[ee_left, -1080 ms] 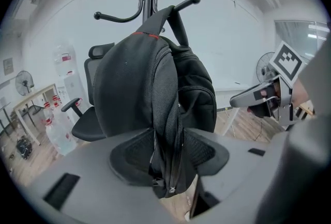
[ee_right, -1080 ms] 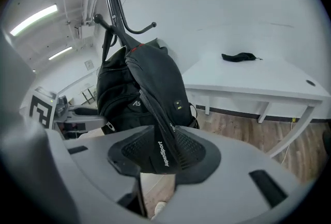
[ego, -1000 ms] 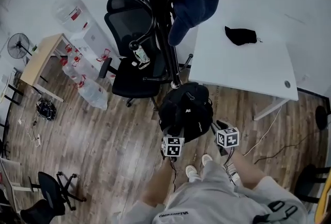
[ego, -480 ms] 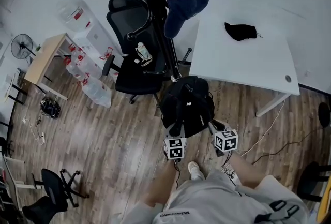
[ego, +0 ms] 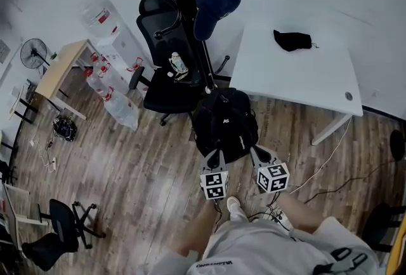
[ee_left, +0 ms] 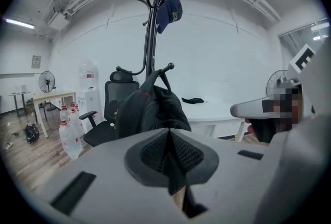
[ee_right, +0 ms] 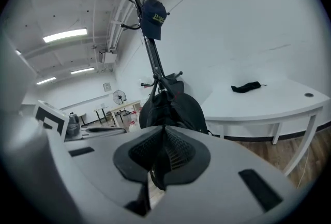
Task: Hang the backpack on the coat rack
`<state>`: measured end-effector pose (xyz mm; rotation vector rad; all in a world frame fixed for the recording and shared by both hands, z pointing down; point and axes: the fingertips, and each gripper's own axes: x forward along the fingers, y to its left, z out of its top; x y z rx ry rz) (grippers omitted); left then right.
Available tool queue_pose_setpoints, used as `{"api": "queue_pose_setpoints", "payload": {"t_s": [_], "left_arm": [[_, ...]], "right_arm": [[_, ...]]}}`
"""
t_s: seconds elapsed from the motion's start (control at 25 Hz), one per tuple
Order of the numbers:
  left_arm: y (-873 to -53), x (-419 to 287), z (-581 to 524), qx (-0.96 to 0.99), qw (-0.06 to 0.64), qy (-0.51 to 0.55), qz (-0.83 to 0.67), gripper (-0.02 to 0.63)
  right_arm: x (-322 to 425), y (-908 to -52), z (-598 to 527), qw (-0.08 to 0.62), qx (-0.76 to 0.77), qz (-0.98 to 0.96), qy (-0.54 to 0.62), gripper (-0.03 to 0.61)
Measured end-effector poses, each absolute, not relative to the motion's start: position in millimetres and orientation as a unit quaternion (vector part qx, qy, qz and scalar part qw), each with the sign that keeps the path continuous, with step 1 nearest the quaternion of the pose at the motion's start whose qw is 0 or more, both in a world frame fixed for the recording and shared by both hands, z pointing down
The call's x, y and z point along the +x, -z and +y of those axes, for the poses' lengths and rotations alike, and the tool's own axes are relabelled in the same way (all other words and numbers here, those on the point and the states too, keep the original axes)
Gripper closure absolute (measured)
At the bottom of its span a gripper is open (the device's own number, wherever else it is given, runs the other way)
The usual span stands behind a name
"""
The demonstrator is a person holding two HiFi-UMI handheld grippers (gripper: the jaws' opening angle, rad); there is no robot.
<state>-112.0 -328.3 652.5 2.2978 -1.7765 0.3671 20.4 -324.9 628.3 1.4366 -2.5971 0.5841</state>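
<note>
Black fabric backpack (ego: 225,124): near side of black metal coat rack (ego: 200,54).
Left gripper (ego: 215,156): grips it.
Right gripper (ego: 257,154): closing on it.

Black backpack (ego: 225,121), small white mark on top, thin red trim on one strap. Black coat rack (ee_left: 150,36); navy cap (ee_right: 154,18) with yellow lettering. White counter (ego: 298,80), black cloth (ego: 292,40) on it. Black office chair (ego: 166,86). Brown wood-grain floor (ego: 127,166), streaked pale and dark. Clear water bottles (ego: 117,108), red caps. White walls (ee_left: 217,52).
</note>
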Motion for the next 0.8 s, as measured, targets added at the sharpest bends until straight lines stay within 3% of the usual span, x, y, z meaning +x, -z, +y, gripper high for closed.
{"api": "queue_pose_setpoints", "payload": {"t_s": [0.8], "left_arm": [[-583.5,-39.7,-179.0,0.767,0.07,-0.075,-0.633,0.604]], "right_arm": [[84.6,-575.2,-167.1,0.029,0.438,-0.884,-0.162,0.552]]}}
